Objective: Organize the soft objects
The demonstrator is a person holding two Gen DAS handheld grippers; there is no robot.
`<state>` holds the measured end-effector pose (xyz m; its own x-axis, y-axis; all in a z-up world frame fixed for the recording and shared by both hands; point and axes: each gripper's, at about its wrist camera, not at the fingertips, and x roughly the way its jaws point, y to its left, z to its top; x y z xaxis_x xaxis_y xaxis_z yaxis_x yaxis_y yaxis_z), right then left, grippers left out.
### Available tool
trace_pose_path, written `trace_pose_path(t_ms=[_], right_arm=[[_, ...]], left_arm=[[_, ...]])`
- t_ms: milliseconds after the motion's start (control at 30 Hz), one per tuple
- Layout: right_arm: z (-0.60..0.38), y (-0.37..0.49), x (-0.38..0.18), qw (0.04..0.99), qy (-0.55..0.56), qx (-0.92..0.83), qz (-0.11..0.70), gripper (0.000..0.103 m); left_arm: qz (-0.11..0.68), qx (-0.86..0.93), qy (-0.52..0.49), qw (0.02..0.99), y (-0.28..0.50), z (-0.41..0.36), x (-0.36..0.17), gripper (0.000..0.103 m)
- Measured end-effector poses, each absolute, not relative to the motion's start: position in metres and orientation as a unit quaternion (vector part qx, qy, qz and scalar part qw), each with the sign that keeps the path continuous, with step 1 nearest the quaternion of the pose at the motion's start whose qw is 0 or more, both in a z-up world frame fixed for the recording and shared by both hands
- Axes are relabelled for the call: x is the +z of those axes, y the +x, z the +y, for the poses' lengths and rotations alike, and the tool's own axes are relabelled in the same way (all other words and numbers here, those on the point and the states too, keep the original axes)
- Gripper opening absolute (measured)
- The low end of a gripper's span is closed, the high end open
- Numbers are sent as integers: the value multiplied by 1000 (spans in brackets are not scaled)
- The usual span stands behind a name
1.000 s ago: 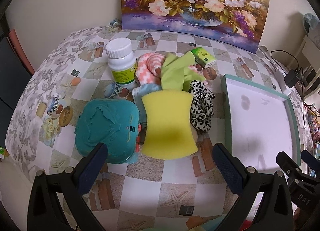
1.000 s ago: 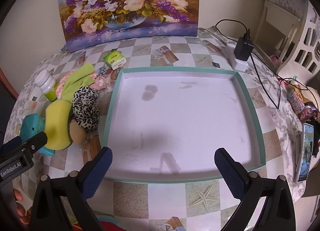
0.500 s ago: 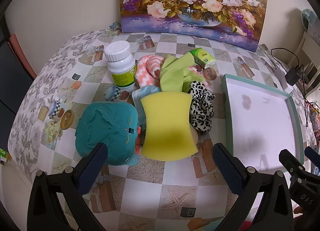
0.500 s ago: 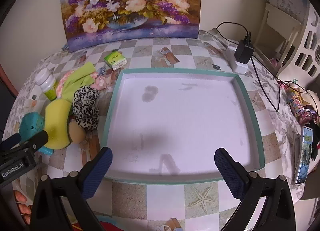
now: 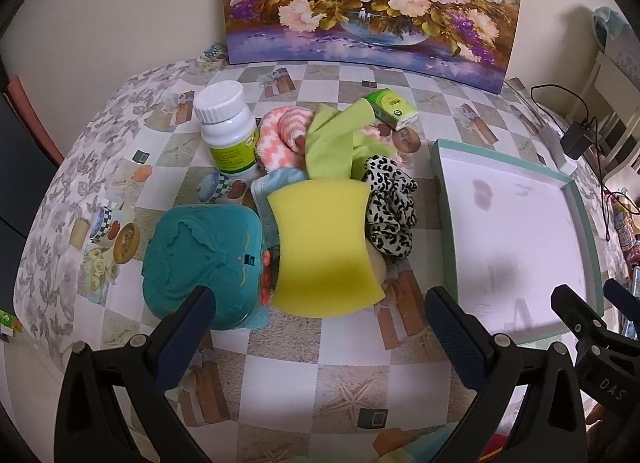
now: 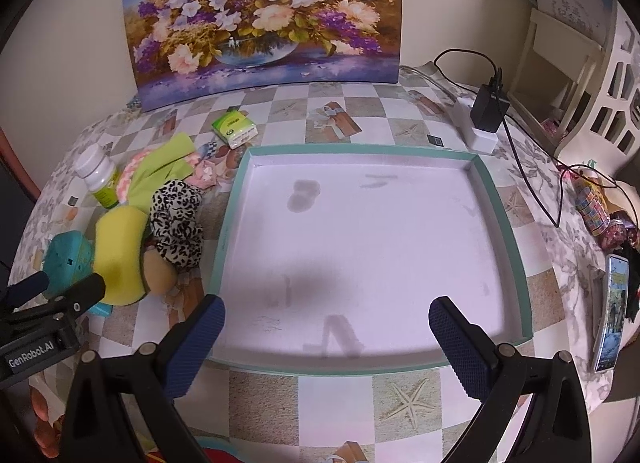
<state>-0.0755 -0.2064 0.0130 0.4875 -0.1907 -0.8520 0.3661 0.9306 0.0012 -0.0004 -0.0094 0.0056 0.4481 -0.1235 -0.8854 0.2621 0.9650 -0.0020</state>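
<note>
Left gripper: wide open and holding nothing; it hangs over the near edge of the pile, apart from it, with the sponge in line between its two fingers.
Right gripper: also wide open and empty, over the near part of the tray.
Soft things: they lie in one heap on the table, left of the tray. The yellow sponge is on top at the near side. Just right of it is the leopard scrunchie. Behind are a green cloth and a pink knitted cloth. A beige soft ball shows under the sponge.
Hard things in the heap: a white pill bottle stands upright at the far left, a teal box touches the left side of the sponge, and a small green packet lies far behind.
Step in hand: I judge it is the first pick, probably the sponge.
How to do it well: come down straight, close on the two long sides of the sponge, and press lightly because foam gives. Keep the left finger away from the teal box, and lift slowly so the cloth under it is not dragged.
Tray: a shallow teal-rimmed tray with a white floor; nothing is in it, only grey stains.
Bottle and box: both closed, so I cannot tell what is inside.
</note>
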Motion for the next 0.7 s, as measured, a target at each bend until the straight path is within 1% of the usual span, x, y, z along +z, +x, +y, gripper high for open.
trace_pose_path(t_ms=[333, 700], right_arm=[[-207, -76, 13, 853, 94, -165, 485, 103], [-209, -76, 17, 849, 104, -172, 489, 103]], left_arm=[[518, -110, 71, 845, 0, -10, 6, 103], [527, -119, 45, 840, 0, -5, 7, 103]])
